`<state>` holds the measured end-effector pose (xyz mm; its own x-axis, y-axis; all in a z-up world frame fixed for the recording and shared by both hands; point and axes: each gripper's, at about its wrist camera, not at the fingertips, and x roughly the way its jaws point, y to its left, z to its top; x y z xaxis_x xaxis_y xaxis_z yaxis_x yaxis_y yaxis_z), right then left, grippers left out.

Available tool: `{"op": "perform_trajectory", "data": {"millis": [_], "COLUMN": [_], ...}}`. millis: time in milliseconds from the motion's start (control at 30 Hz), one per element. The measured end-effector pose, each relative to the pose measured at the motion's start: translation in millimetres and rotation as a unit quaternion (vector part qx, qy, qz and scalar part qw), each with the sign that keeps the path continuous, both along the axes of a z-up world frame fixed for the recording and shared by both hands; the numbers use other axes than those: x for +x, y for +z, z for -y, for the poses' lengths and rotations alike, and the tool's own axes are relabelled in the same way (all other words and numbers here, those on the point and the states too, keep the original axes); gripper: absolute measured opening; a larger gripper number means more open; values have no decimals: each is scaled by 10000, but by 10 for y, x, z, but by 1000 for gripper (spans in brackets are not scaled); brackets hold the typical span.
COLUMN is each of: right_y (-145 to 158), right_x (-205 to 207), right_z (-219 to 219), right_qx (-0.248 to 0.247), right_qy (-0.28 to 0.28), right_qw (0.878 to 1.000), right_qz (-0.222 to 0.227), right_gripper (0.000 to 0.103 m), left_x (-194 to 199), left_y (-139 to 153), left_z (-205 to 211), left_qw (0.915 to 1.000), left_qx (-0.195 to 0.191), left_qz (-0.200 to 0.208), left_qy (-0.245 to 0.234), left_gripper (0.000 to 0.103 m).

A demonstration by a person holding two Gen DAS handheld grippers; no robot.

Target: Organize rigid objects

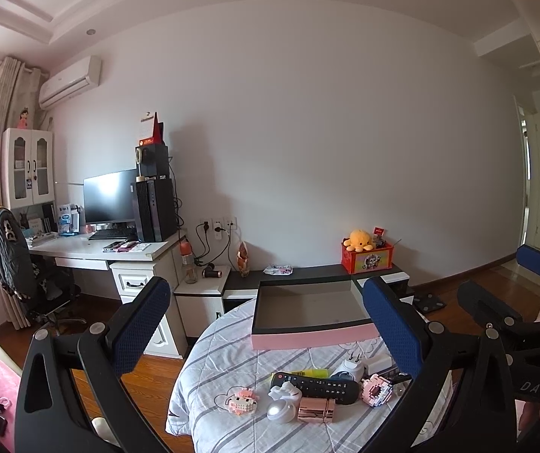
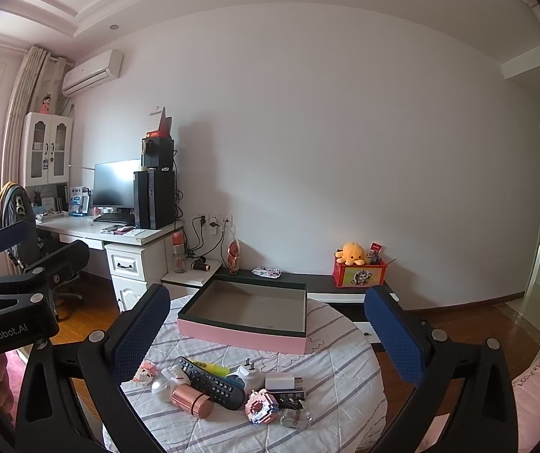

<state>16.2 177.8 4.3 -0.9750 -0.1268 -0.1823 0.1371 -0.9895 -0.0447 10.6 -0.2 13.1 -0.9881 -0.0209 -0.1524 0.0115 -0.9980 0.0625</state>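
Remote control [image 2: 209, 381] — black, lying at lower centre of the frame on a round surface [image 2: 338, 370] under a striped quilted cloth, bedroom with wood floor. Long axis runs upper left to lower right. Around it: rose-gold cylinder [image 2: 191, 404], white plug [image 2: 246, 373], pink brick figure [image 2: 262, 407]; pink open box [image 2: 247, 317] behind. Left gripper [image 1: 270, 336] and right gripper [image 2: 266, 339] — fingers spread wide, holding nothing.

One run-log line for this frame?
left gripper: open, empty | right gripper: open, empty | pink box: empty | remote: on table
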Motion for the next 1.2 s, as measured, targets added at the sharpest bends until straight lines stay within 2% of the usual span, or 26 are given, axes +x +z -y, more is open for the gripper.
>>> {"op": "perform_trajectory", "data": {"millis": [1200], "right_y": [32], "right_x": [48], "right_z": [42], "right_qx": [22], "right_qy": [20], "right_qw": [10000], "right_qz": [2], "right_gripper": [103], "left_x": [25], "left_y": [-3], "left_z": [25], "left_qw": [10000], "left_qx": [-36], "left_qz": [7], "left_qy": [-12], "left_gripper": [103]}}
